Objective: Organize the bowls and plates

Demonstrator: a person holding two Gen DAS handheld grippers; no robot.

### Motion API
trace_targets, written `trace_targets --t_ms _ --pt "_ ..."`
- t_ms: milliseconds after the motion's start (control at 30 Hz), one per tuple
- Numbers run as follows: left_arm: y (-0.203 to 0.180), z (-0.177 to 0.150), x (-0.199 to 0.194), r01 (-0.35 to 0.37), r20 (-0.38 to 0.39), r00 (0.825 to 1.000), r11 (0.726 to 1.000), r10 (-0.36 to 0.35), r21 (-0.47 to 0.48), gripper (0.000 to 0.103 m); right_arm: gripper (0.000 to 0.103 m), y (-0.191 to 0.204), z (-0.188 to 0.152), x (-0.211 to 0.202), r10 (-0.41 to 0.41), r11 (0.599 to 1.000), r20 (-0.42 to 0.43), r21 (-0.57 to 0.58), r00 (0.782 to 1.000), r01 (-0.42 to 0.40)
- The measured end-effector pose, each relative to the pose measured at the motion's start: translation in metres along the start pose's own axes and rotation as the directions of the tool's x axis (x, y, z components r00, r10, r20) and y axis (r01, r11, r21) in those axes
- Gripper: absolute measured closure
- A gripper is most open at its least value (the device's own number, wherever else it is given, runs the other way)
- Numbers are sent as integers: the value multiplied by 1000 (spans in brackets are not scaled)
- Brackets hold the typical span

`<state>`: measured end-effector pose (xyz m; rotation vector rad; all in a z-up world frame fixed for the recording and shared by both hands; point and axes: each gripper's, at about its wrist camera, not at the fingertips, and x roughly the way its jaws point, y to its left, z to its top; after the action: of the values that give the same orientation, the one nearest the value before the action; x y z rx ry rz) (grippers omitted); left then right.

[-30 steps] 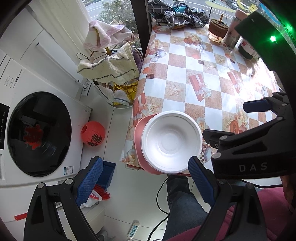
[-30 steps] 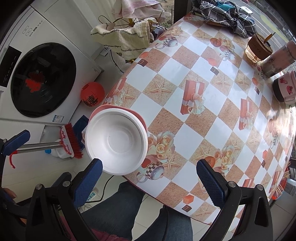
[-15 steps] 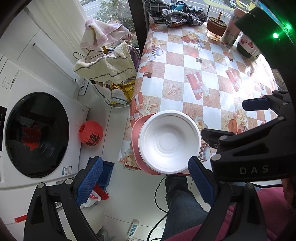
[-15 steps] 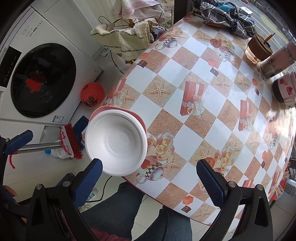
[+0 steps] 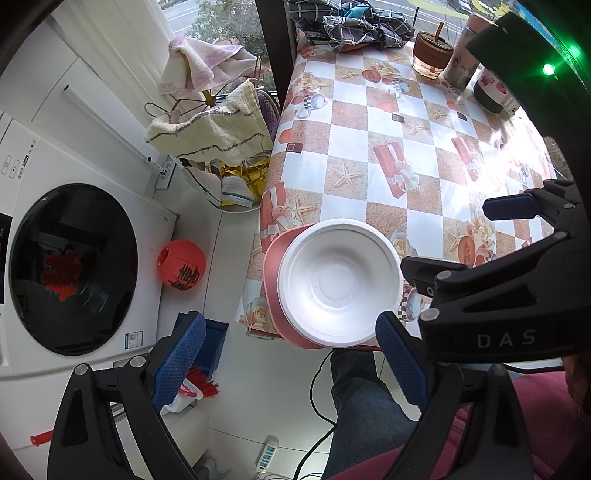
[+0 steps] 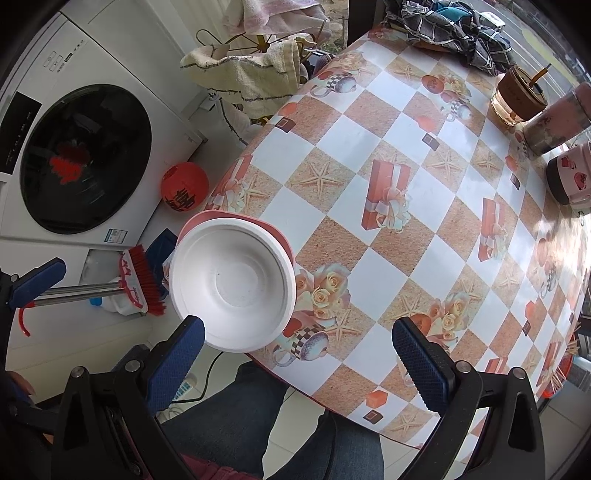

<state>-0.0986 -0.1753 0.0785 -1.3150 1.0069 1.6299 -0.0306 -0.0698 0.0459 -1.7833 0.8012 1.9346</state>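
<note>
Stacking looks done: white bowl point(image 5: 338, 284) sits in the pink plate point(image 5: 272, 280) at the table's point(image 6: 406, 236) near-left corner. Both grippers, left gripper point(image 5: 291, 365) and right gripper point(image 6: 299, 362), hang wide and empty; next I'd push the stack inward.

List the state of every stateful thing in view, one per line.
White foam bowl: upright, empty, sitting on the pink plate.
Round pink plate: at the table corner, overhanging the edge.
Left gripper: open, holding nothing.
Right gripper: open, holding nothing.
White washing machine's dark round door: shut.
Brown-lidded glass cup with straw: upright, lid on.
Plaid cloth: crumpled on the table's far end.
</note>
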Motion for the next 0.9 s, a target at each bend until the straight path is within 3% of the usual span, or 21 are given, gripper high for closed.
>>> trace_targets --t_ms 800,900 --pt "0 5 10 4 -26 1000 1000 -4 6 8 1 -2 5 7 6 1000 -16 -6 1000 -6" --pt "4 7 8 47 -10 999 999 -47 -5 8 1 -3 7 8 15 1000 -19 0 1000 -15"
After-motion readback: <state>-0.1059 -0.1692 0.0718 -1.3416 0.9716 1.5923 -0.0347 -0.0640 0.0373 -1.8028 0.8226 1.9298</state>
